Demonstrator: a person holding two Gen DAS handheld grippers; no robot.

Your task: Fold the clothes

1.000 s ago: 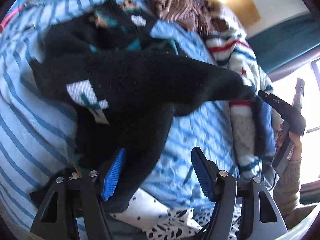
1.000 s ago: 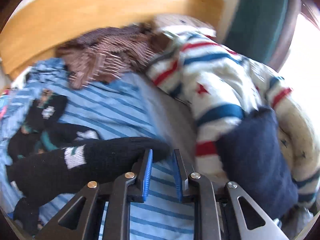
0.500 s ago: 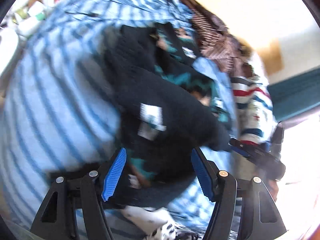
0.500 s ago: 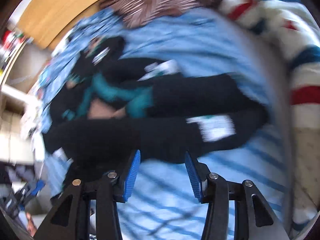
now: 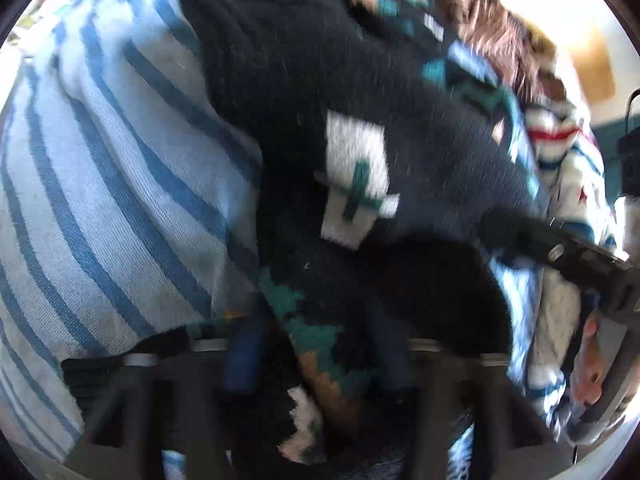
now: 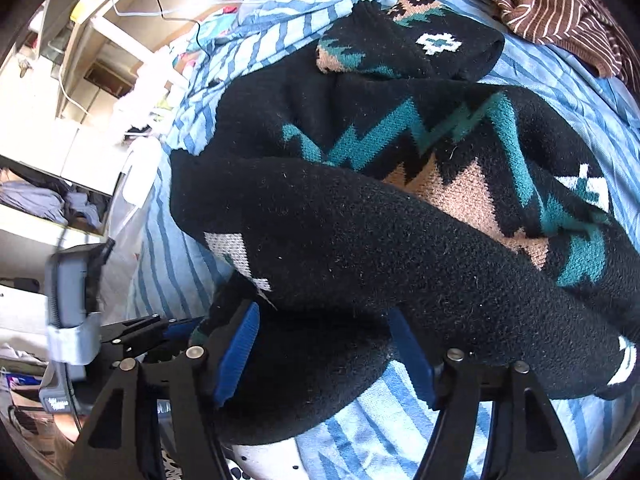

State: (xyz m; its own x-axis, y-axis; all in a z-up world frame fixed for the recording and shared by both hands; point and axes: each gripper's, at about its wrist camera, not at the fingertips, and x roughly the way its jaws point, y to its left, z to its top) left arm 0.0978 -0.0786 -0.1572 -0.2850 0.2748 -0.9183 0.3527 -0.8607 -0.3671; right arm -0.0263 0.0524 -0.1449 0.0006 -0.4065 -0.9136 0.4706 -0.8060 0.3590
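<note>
Right wrist view is showing the sweater [image 6: 400, 240] lying bunched on the bed [image 6: 580, 92], right gripper [image 6: 324, 352] jaws opening wide around a sleeve, left gripper [image 5: 316, 356] jaws closing on knit, risking a lopsided, dragged fold.

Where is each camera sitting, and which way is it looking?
Left wrist view: sits on the left gripper, looking steeply down at the black sweater on the striped sheet; its jaws have just been closing on the knit, and the right gripper shows too.
Right wrist view: sits on the right gripper, looking down at the sweater's sleeve; its jaws have just been opening and stand apart.
Both share the sweater, sheet and brown striped garment.
</note>
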